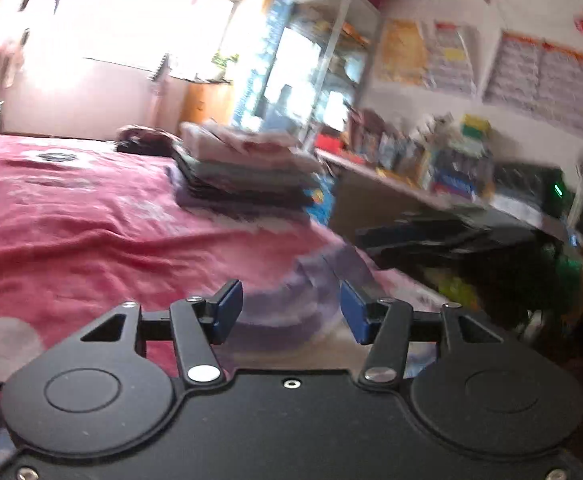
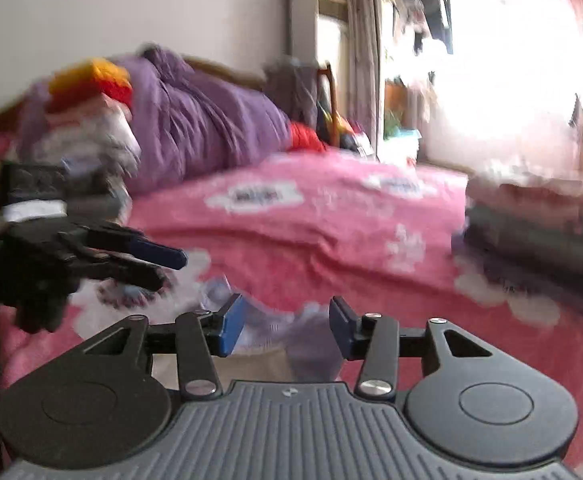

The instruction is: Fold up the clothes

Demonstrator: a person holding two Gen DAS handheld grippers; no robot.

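Clothes here mean a pale lilac garment (image 1: 287,312) lying rumpled at the near edge of the bed (image 1: 71,232), on the pink flowered cover. It looks thin and soft, light to lift, likely to sag and slide out of a shallow pinch, with nothing stiff to push against. A hem or a corner seems the sound place to take hold, with enough cloth gathered between the pads; which part of the garment shows is too blurred to tell.

Directly ahead of the left claw (image 1: 289,312) the lilac cloth fills the gap between the blue pads, which stand wide apart and grip nothing. The right claw (image 2: 287,326) is also spread wide and empty, with the same pale cloth (image 2: 275,332) just beyond and below its fingertips. In the right view the left claw (image 2: 147,260) hovers over the cover near the garment.

Farther along the bed's far side edge sits a stack of folded clothes (image 1: 243,168), well apart from the garment. A purple quilt (image 2: 203,120) is heaped by the headboard, with more laundry (image 2: 87,120) piled beside it. Whether the lilac piece is partly folded or just dropped, the blur hides.
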